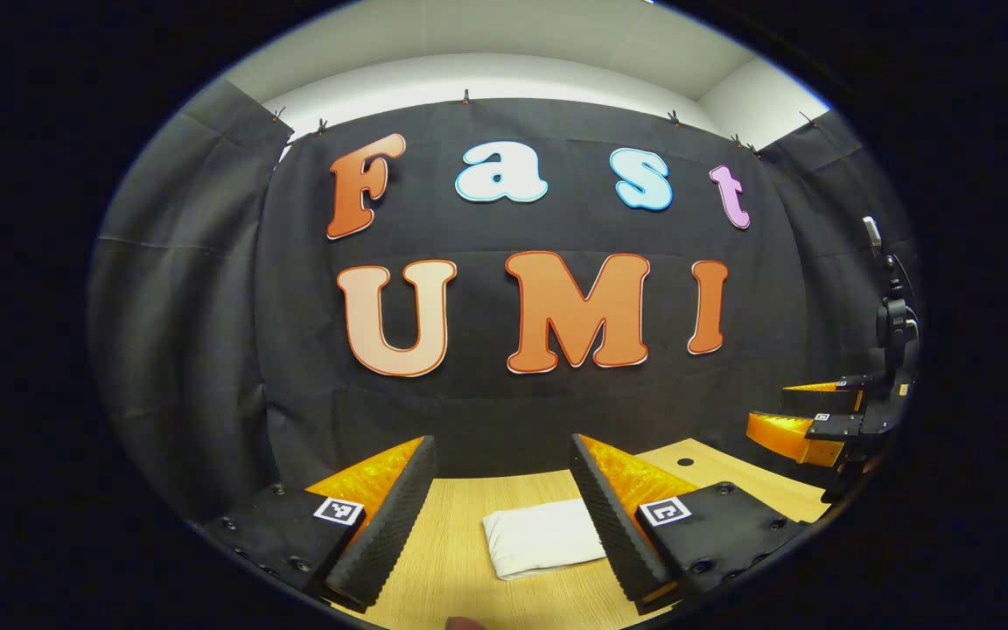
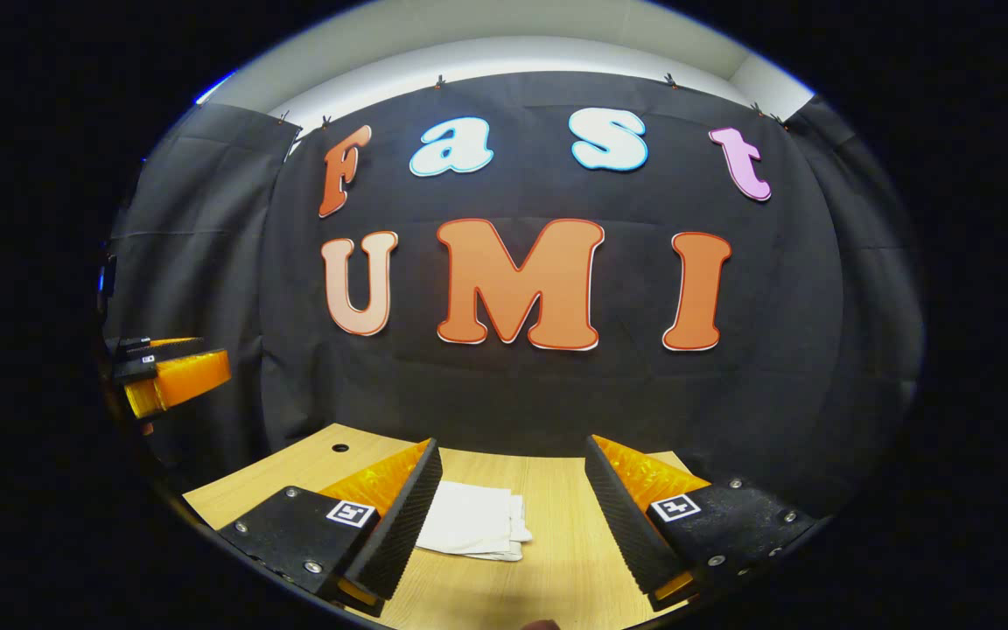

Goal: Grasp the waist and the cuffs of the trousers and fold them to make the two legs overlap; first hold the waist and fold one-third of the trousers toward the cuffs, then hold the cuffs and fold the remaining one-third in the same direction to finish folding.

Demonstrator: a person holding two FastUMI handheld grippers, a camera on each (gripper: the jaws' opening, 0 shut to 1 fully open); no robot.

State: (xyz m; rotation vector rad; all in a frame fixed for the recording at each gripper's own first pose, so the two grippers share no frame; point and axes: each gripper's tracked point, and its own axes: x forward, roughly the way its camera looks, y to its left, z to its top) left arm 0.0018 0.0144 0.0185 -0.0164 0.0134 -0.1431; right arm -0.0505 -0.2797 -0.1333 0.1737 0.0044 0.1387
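Observation:
White trousers (image 1: 543, 537) lie folded into a small flat packet on the wooden table (image 1: 460, 560). In the left gripper view my left gripper (image 1: 504, 464) hangs open above the table, the packet showing between its fingers, nearer the right one. My right gripper (image 1: 806, 411) appears at that view's right edge, held up in the air. In the right gripper view the folded trousers (image 2: 476, 522) lie just right of the left finger (image 2: 399, 525); my right gripper (image 2: 513, 464) is open and holds nothing. The left gripper (image 2: 167, 367) shows at the left edge there.
The wooden table (image 2: 556, 542) ends at the black cloth wall close behind the trousers. A small round hole (image 2: 340, 447) sits in the tabletop near its far left corner, seen as hole (image 1: 685, 461) in the left gripper view.

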